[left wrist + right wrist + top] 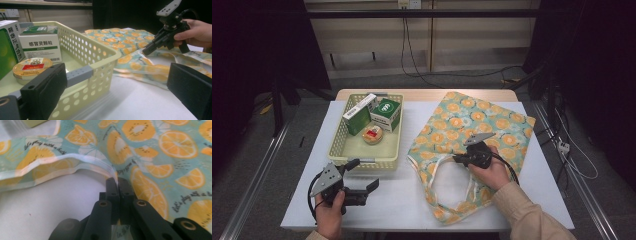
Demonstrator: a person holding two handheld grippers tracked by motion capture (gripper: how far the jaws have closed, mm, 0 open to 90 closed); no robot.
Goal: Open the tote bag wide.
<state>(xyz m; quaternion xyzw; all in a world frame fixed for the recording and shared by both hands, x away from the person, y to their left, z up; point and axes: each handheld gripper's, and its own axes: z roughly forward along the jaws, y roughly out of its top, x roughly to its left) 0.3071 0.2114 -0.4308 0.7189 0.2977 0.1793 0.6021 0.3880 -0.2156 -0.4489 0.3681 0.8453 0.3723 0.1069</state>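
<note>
- The right gripper (460, 159) sits on the right side of the desk (412, 200), on top of a cloth tote bag (492, 125) with orange slices printed on it.
- Its jaws are pinched tight on the edge of the bag's opening. In the right gripper view, the white-trimmed hem (75, 161) runs right in between the two black jaws.
- The bag lies flat on the right half of the desk. Its handles (432, 172) loop toward the near edge.
- The right hand (492, 172) holds the gripper from the near side, and a tan sleeve (532, 215) comes in from the bottom right corner.
- The left gripper (364, 176) rests low at the near left part of the desk, just in front of a pale yellow basket (343, 145).
- Its jaws stand wide apart with nothing between them. The left gripper view shows one jaw close to the basket's corner and the other over the bare desk.
- The left hand (329, 212) holds it from below.
- Inside the basket there is a green and white box (359, 114) at the far left, another green-topped medicine box (386, 114) beside it, and a small round tin (373, 134) with a red label in front of them.
- The basket and the bag lie side by side, near each other but not touching.
</note>
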